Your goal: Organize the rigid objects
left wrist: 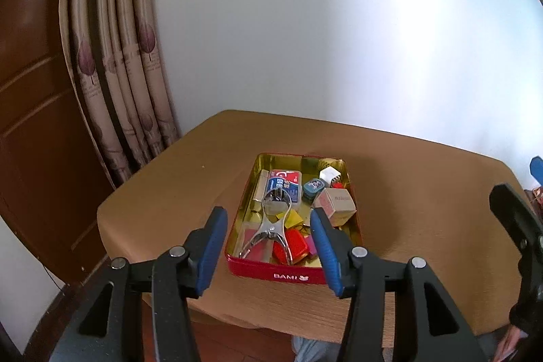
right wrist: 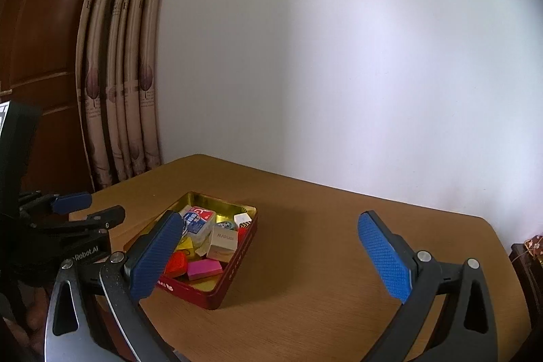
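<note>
A red tin (left wrist: 281, 275) marked BAMI, gold inside, lies open on the brown table (left wrist: 152, 202). It holds a silver metal clipper tool (left wrist: 271, 226), a blue and red box (left wrist: 285, 182), a white plug (left wrist: 328, 173), a small teal tin (left wrist: 313, 186), a pale cube box (left wrist: 336, 201) and red pieces (left wrist: 293, 246). My left gripper (left wrist: 267, 214) hovers open over the tin's near end, with nothing between its pads. In the right wrist view the tin (right wrist: 217, 294) sits left of centre with a pink block (right wrist: 203, 268) inside. My right gripper (right wrist: 269, 219) stands wide open and holds nothing.
A patterned curtain (left wrist: 112, 73) and a dark wooden door (left wrist: 30, 90) stand left of the table, with a white wall (left wrist: 339, 39) behind it. The table's near edge and left corner (left wrist: 101, 216) are close. Bare tabletop (right wrist: 339, 260) lies right of the tin.
</note>
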`<state>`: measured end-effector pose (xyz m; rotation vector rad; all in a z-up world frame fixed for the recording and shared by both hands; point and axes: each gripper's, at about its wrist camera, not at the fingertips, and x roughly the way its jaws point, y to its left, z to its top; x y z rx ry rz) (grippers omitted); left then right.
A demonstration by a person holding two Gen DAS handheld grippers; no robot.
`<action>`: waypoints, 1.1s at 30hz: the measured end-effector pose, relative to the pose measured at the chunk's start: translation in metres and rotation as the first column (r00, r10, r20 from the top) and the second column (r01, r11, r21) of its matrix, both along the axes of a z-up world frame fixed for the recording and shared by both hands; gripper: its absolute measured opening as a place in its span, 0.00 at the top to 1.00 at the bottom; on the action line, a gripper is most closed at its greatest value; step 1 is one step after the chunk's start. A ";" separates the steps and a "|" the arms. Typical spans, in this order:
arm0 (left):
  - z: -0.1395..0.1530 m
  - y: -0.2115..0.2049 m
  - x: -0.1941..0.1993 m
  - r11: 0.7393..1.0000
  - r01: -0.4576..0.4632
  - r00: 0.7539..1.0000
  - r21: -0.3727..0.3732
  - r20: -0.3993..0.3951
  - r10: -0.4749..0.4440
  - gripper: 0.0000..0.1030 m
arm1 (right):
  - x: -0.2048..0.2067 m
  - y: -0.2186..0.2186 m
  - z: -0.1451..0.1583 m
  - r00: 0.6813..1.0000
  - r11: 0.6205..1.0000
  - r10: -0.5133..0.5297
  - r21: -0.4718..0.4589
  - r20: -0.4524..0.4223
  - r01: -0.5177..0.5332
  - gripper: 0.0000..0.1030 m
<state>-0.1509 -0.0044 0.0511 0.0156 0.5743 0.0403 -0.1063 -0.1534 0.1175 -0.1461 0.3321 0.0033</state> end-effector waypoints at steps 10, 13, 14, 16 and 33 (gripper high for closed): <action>-0.001 -0.005 -0.004 0.999 0.027 0.999 0.034 0.030 -0.028 0.38 | -0.015 0.004 0.000 1.000 0.999 0.006 -0.040 -0.007 -0.006 0.00; -0.004 -0.011 -0.004 0.996 0.045 0.999 0.071 0.025 -0.047 0.35 | -0.014 0.000 -0.002 1.000 0.999 0.002 -0.033 -0.016 -0.002 0.00; -0.006 -0.014 -0.004 0.995 0.057 0.998 0.081 0.016 -0.059 0.34 | -0.014 -0.001 -0.003 1.000 0.999 0.000 -0.032 -0.021 -0.001 0.00; -0.008 -0.016 -0.005 0.994 0.062 0.998 0.087 0.013 -0.063 0.33 | -0.012 -0.002 -0.005 1.000 0.999 -0.003 -0.032 -0.031 0.002 0.00; -0.008 -0.013 -0.011 0.994 0.096 0.994 0.057 0.039 -0.099 0.23 | -0.011 0.001 -0.016 0.997 0.999 0.009 -0.053 -0.072 -0.013 0.00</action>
